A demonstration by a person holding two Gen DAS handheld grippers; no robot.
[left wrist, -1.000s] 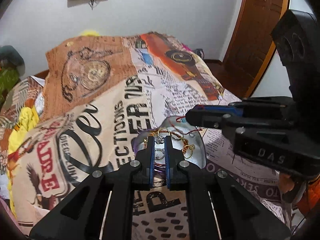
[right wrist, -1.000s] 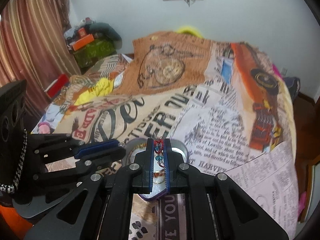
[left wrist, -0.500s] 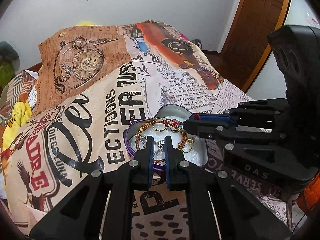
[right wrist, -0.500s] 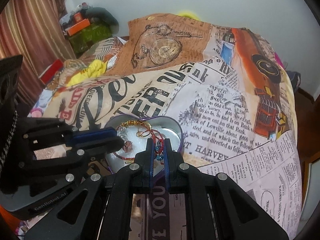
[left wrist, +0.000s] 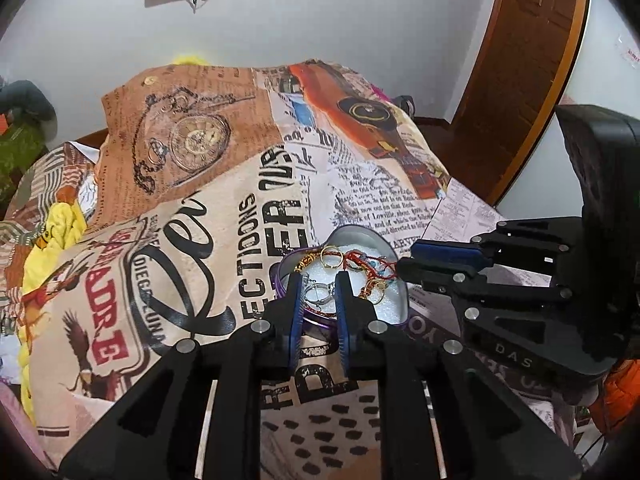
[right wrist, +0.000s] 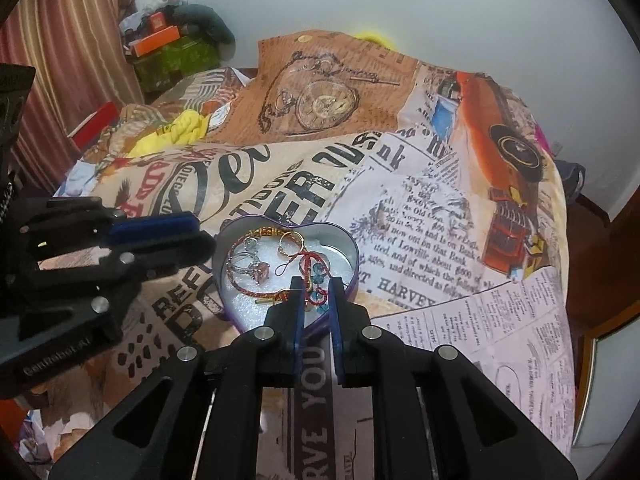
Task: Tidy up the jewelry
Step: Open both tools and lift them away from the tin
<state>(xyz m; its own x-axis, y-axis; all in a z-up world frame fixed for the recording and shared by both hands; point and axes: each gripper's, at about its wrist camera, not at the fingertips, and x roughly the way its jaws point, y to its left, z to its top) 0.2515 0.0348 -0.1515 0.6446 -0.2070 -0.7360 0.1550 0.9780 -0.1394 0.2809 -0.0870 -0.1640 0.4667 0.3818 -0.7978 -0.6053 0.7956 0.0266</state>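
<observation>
A purple heart-shaped tin (right wrist: 347, 254) with white foam lining lies on the printed bedspread; it also shows in the left wrist view (left wrist: 400, 312). Inside lie a red cord bracelet with blue beads (right wrist: 310, 266), gold rings (right wrist: 291, 242) and silver stone rings (right wrist: 256, 268). My right gripper (right wrist: 316, 292) sits just above the tin's near rim, its jaws narrowly apart, with the blue beads showing between them and not clamped. My left gripper (left wrist: 319, 286) hovers at the tin's near edge, jaws narrowly apart, empty, silver rings (left wrist: 318, 294) visible in the gap.
The bedspread (right wrist: 400, 184) covers the bed, with a yellow cloth (right wrist: 180, 130) at its far left. Boxes and bags (right wrist: 168, 48) are piled by a curtain. A wooden door (left wrist: 520, 68) stands to the right.
Both grippers pulled back and up from the tin and their jaws opened slightly. The red bracelet that the right gripper held now lies in the tin.
</observation>
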